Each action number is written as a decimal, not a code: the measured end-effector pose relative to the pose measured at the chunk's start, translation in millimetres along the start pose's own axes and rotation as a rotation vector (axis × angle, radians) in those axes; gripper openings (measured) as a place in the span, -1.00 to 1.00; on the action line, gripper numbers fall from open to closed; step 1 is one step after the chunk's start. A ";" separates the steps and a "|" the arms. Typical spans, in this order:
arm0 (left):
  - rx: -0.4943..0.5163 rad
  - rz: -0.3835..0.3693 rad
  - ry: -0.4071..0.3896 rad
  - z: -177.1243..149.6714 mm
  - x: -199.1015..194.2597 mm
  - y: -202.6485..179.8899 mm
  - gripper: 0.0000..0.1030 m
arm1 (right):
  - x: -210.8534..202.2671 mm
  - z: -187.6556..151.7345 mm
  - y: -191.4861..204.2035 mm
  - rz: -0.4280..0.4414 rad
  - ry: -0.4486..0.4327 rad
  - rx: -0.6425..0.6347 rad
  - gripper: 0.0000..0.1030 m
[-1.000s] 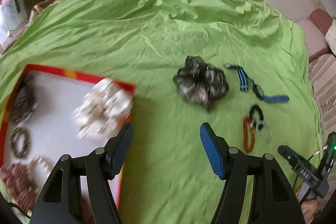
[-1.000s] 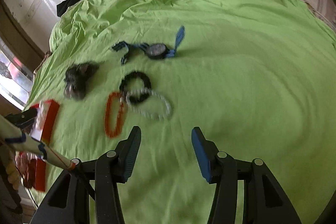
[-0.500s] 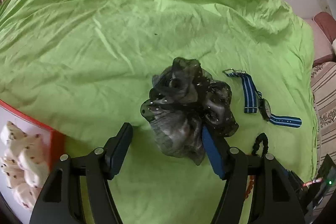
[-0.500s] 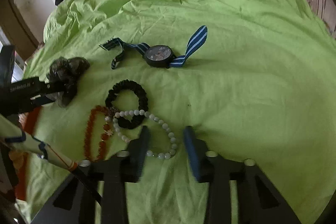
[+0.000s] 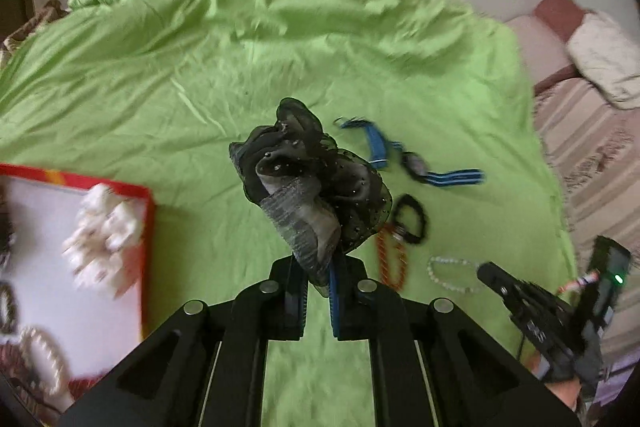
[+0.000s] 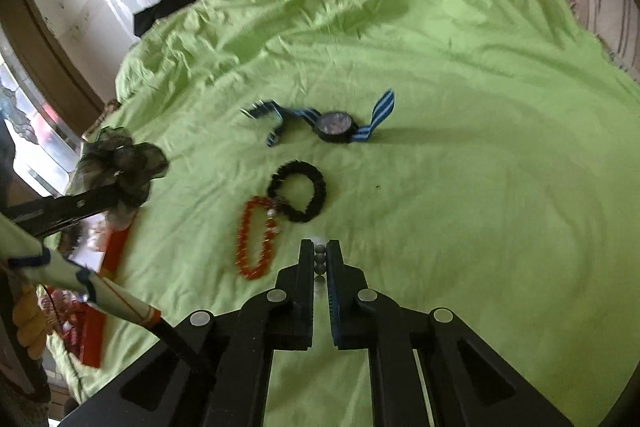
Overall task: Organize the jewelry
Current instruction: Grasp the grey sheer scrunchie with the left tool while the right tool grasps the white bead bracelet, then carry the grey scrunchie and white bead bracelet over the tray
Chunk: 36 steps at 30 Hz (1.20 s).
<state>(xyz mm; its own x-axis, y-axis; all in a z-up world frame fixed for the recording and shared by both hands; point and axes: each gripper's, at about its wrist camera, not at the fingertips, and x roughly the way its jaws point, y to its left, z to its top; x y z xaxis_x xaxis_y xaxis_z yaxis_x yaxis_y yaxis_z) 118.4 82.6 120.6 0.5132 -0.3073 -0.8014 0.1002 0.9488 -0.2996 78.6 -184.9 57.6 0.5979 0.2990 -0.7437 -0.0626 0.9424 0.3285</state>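
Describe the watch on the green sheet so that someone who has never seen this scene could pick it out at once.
Start with the green sheet covering the bed. Near its middle lies a loose group of jewelry; the watch is the piece farthest from the cameras, beyond the black ring and the orange bracelet. It alone has a round dark face and a blue striped strap.

Two wrist views over the green sheet (image 5: 280, 39)

Both look steeply down from close above; each shows the blue-strapped watch (image 6: 336, 125) mid-sheet.
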 end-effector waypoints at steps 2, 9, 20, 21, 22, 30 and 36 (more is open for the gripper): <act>-0.004 -0.021 -0.027 -11.6 -31.9 3.4 -0.84 | -21.1 -2.6 4.7 -0.004 -0.022 -0.011 -0.88; -0.006 0.085 -0.097 -53.3 -112.9 36.8 -0.84 | -79.8 -16.5 24.1 -0.013 -0.076 -0.045 -0.87; -0.200 0.165 -0.159 -109.6 -185.1 138.3 -0.84 | -107.9 -43.4 77.1 0.025 -0.059 -0.115 -0.87; -0.211 0.164 -0.160 -114.8 -186.6 143.0 -0.84 | -108.5 -45.8 82.6 0.030 -0.055 -0.122 -0.87; -0.221 0.163 -0.159 -119.1 -187.4 148.4 -0.84 | -107.8 -48.3 91.7 0.036 -0.049 -0.136 -0.87; -0.256 0.160 -0.155 -134.8 -177.9 177.3 -0.84 | -87.9 -57.8 151.6 0.065 0.008 -0.238 -0.87; -0.279 0.141 -0.132 -118.3 -153.4 191.5 -0.84 | -63.3 -59.5 198.1 0.097 0.053 -0.303 -0.87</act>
<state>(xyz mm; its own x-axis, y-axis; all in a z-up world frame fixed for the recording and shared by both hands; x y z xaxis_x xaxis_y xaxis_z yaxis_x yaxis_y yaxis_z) -41.9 302.7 124.9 0.6129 -0.1453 -0.7767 -0.2071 0.9191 -0.3353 -19.2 -8.3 135.1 0.5353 0.3899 -0.7493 -0.3578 0.9082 0.2170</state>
